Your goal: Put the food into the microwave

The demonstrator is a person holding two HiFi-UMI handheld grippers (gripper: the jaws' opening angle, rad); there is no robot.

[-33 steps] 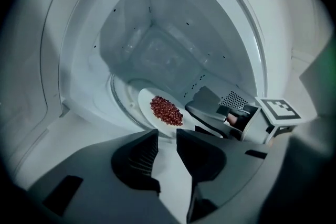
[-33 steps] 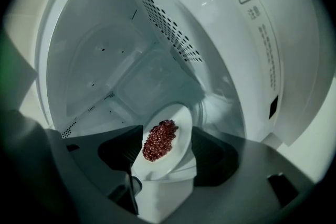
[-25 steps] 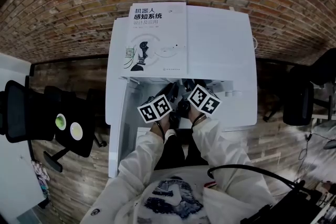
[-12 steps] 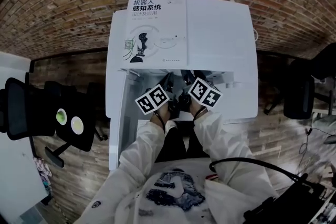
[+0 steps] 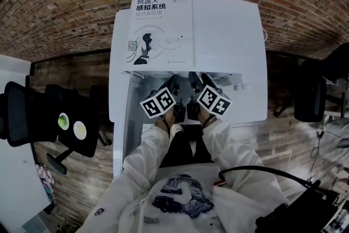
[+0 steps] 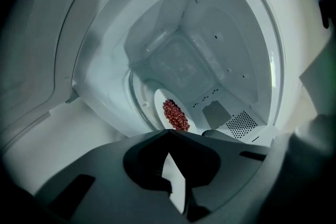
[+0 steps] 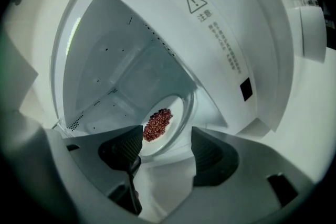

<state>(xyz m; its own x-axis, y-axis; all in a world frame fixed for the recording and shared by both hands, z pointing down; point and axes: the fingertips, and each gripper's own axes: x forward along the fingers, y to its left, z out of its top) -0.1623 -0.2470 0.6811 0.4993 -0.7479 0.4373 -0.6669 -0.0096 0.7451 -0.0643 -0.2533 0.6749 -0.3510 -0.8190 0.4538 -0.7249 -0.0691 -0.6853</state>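
The left gripper (image 6: pixel 169 136) hangs at the mouth of the microwave (image 5: pixel 229 35) with its jaws drawn together at the tips and nothing between them, only a thin wedge of light showing lower down. The right gripper (image 7: pixel 168 149) is beside it with its jaws wide apart and also empty. Both point into the white cavity.

Beyond them the food (image 6: pixel 176 115) – a small heap of dark red beads, possibly beans or berries – sits on a white plate (image 6: pixel 161 102). The plate rests on the glass turntable (image 6: pixel 137 99) on the oven floor, clear of both grippers.

From the head view the microwave door (image 5: pixel 121 128) stands open to the left. A book (image 5: pixel 163 27) lies flat on top of the appliance, which backs onto a brick wall (image 5: pixel 65 8).

Judged from how things lie, the plate is already delivered, and what is left is getting out and closing up. Doing that well would mean drawing both grippers straight back along the line they point, level and unhurried, so that neither jaw clips the plate rim or nudges the turntable. The right jaws – the open pair – need the most room at the door frame. Only with both tools outside the opening should the door be swung, pushed on its outer face near the free edge rather than pinched.
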